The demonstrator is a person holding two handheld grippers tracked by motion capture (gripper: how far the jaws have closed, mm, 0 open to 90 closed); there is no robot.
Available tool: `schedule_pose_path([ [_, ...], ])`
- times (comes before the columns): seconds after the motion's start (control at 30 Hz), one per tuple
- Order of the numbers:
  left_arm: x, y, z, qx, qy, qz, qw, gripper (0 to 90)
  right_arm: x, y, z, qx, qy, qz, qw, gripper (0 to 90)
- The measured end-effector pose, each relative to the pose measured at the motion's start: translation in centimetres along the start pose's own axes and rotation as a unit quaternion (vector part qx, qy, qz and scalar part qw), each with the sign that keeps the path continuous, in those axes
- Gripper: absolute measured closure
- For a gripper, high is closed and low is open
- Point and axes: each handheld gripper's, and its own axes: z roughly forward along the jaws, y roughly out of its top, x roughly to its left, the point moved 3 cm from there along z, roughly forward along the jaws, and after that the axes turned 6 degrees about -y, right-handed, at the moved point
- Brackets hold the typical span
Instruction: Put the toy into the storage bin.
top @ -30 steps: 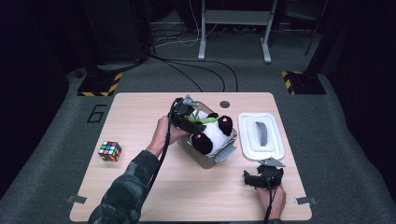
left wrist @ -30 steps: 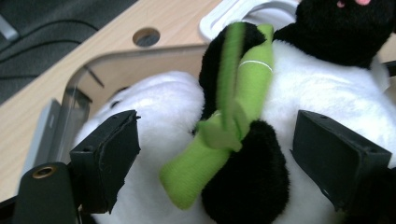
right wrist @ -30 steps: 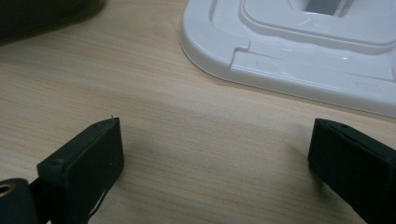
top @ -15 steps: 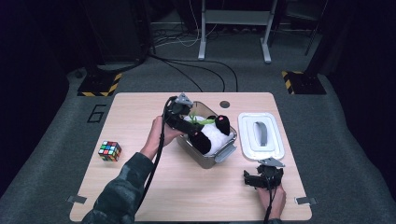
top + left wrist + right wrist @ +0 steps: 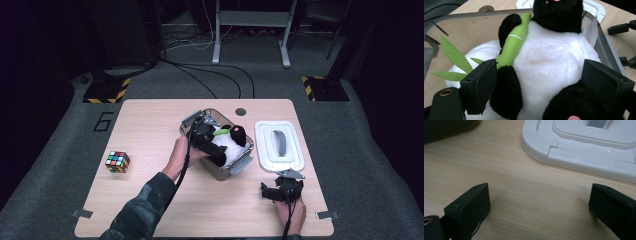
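The plush panda (image 5: 549, 62) lies on its back inside the clear container (image 5: 239, 164) at the middle of the bench (image 5: 150, 130), its white belly up, a black arm hugging a green felt bamboo stalk (image 5: 514, 42) with leaves (image 5: 452, 56) fanned toward one wall. It looks light and soft all over; fur and stuffing should give under pressure instead of slipping, and nothing about it seems breakable. A hold across the full belly would probably only sink in, so the firmer bets are a black limb or the narrowing between belly and head; the thin felt leaves look too floppy to lift by

The left tool (image 5: 544, 87) hangs right over the toy with its jaws spread wide to either side of the belly, closed on nothing. The container's walls hem the plush in closely, so a lift may drag on the rim

Just beside the container lies its white lid (image 5: 279, 145), handle up. Nearer the person, the right tool (image 5: 281, 191) rests low over bare bench, jaws wide apart and empty. A colourful puzzle cube (image 5: 117, 161) sits well apart at the left
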Motion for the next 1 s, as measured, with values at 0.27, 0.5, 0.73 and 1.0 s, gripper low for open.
schedule_pose_path([
  [0.27, 0.0, -0.1, 0.5, 0.012, -0.006, -0.002, 0.9999, 14.2, 0.0, 0.0, 0.0, 0.000, 0.000, 0.000, 1.0000, 2.9],
  [0.5, 1.0, -0.4, -3.7, -0.036, -0.007, -0.023, 0.9991, 15.1, 0.0, 0.0, 0.0, 0.000, 0.000, 0.000, 1.0000, 2.9],
  [0.73, 1.7, -1.7, -4.7, -0.018, -0.008, -0.035, 0.9992, 15.1, 0.0, 0.0, 0.0, 0.000, 0.000, 0.000, 1.0000, 2.8],
  [1.0, 1.3, -2.0, -3.6, -0.008, 0.003, -0.030, 0.9995, 15.2, 0.0, 0.0, 0.0, 0.000, 0.000, 0.001, 1.0000, 2.8],
])
